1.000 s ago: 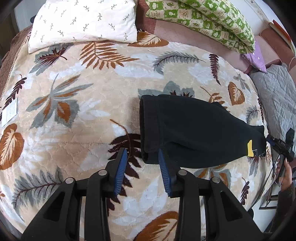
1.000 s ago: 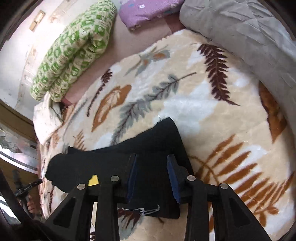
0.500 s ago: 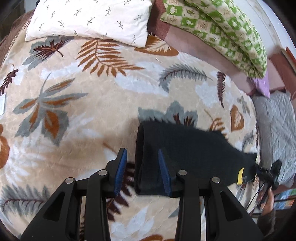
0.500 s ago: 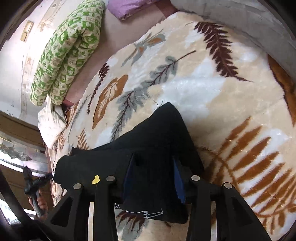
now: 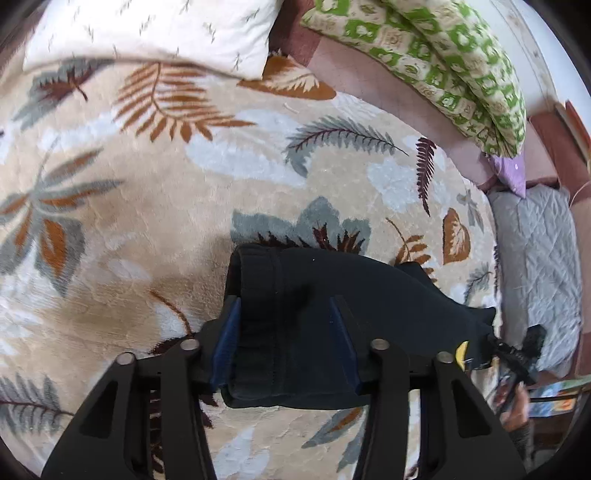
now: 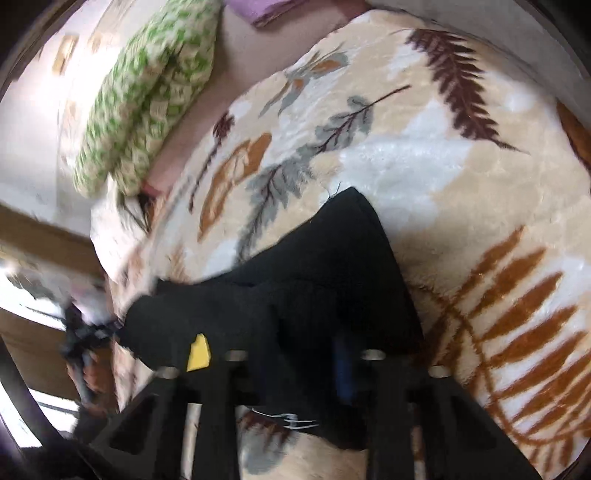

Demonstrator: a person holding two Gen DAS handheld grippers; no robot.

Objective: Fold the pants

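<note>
Black pants (image 5: 351, 295) lie folded lengthwise on a beige leaf-print blanket (image 5: 129, 221). My left gripper (image 5: 284, 332) points steeply down over the ribbed waistband end. Its jaws are opening, and the waistband (image 5: 258, 295) sits between the blue pads (image 5: 227, 343) without being pinched. In the blurred right wrist view, my right gripper (image 6: 303, 354) is at the leg end of the pants (image 6: 332, 266), its jaws closing on bunched black fabric. A yellow tag (image 6: 198, 352) shows beside its left finger. In the left wrist view that gripper (image 5: 517, 354) is at the pants' far right end.
A white pillow (image 5: 147, 33) and a green patterned quilt (image 5: 443, 66) lie along the head of the bed. A purple pillow (image 5: 511, 171) and a grey quilted cover (image 5: 535, 266) are on the right. A hand (image 5: 517, 410) shows at the bed's right edge.
My left gripper has moved onto the waistband end, which now lies between its fingers. My right gripper's jaws widened, then narrowed on the leg-end fabric, which has bunched up.
</note>
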